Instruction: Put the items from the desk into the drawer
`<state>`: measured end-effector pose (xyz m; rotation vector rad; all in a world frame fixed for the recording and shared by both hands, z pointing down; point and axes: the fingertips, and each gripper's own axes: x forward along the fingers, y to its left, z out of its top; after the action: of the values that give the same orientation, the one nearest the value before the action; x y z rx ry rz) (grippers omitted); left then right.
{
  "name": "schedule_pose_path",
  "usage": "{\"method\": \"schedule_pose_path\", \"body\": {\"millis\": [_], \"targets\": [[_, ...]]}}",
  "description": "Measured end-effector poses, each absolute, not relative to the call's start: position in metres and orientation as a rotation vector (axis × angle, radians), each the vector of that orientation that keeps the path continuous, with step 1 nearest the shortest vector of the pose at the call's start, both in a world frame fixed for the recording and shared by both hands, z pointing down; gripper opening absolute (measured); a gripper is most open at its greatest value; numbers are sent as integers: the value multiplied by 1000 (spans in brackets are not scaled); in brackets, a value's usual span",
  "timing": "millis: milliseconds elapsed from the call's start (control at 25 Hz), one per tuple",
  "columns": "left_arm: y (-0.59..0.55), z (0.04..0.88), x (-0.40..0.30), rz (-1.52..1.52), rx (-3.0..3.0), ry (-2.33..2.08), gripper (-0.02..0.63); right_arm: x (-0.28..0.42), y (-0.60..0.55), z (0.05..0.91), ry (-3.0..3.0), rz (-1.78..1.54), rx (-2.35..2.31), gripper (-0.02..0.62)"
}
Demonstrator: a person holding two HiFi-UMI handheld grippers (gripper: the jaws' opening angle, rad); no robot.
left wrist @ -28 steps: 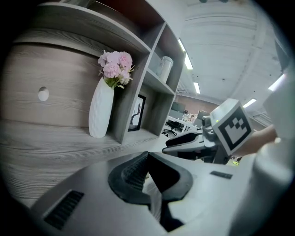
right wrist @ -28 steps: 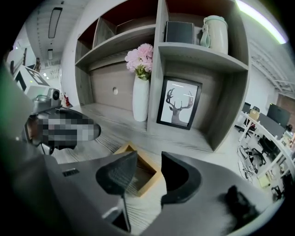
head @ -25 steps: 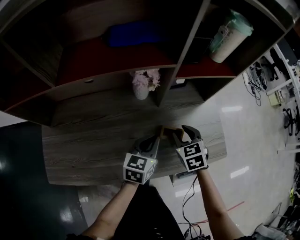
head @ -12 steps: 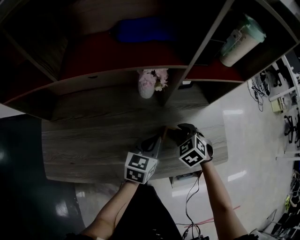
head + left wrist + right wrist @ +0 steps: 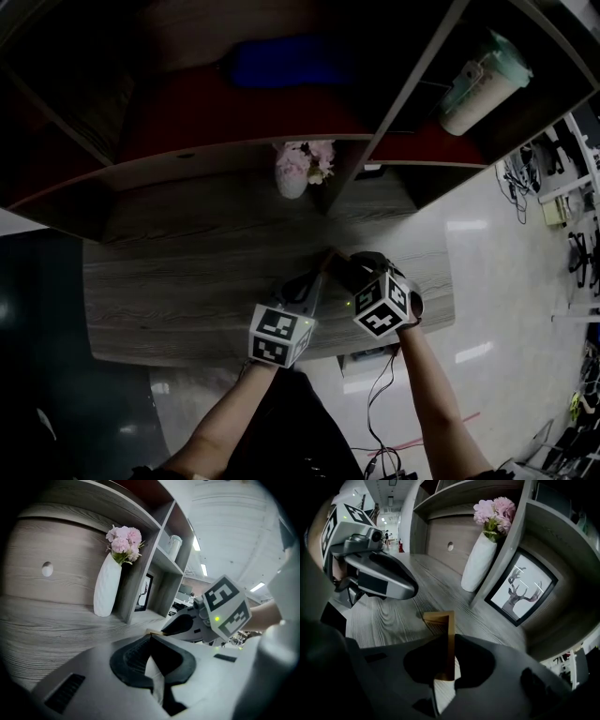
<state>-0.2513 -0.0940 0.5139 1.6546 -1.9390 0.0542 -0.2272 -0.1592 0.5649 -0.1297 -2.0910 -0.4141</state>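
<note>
The right gripper (image 5: 449,644) has just been closing its fingers, now clamped on the thin wooden piece (image 5: 449,620) mid-frame on the desk (image 5: 187,272), while the left gripper (image 5: 149,639) has its fingers together beside it, so the piece looks ready to lift.

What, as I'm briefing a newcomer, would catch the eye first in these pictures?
Both grippers meet near the front edge of the desk. The right gripper, whose jaws have just been closing, pinches a thin wooden piece, with the left gripper shut on its other edge. Behind them a white vase of pink flowers stands against the shelf divider, with a framed deer picture on the divider's other side.
</note>
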Motion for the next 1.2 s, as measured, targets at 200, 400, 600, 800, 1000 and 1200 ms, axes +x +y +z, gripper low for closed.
{"method": "schedule_pose_path", "body": {"millis": [200,400,600,800,1000,1200], "targets": [[-98,509,-249,57,1665,-1936,11,-224,-158,561,-2106,-404,-113,52],[-98,505,-242,63,1677,-1926,11,-219,-156,555,-2127,-361,-87,52],[-97,500,-237,68,1689,-1921,11,-214,-155,550,-2157,-303,-38,52],[-91,496,-234,75,1691,-1926,11,-206,-154,542,-2195,-218,32,51],[-86,489,-224,83,1703,-1914,11,-191,-152,534,-2240,-101,125,51],[-84,481,-213,104,1744,-1899,11,-174,-149,521,-2268,-36,203,51]]}}
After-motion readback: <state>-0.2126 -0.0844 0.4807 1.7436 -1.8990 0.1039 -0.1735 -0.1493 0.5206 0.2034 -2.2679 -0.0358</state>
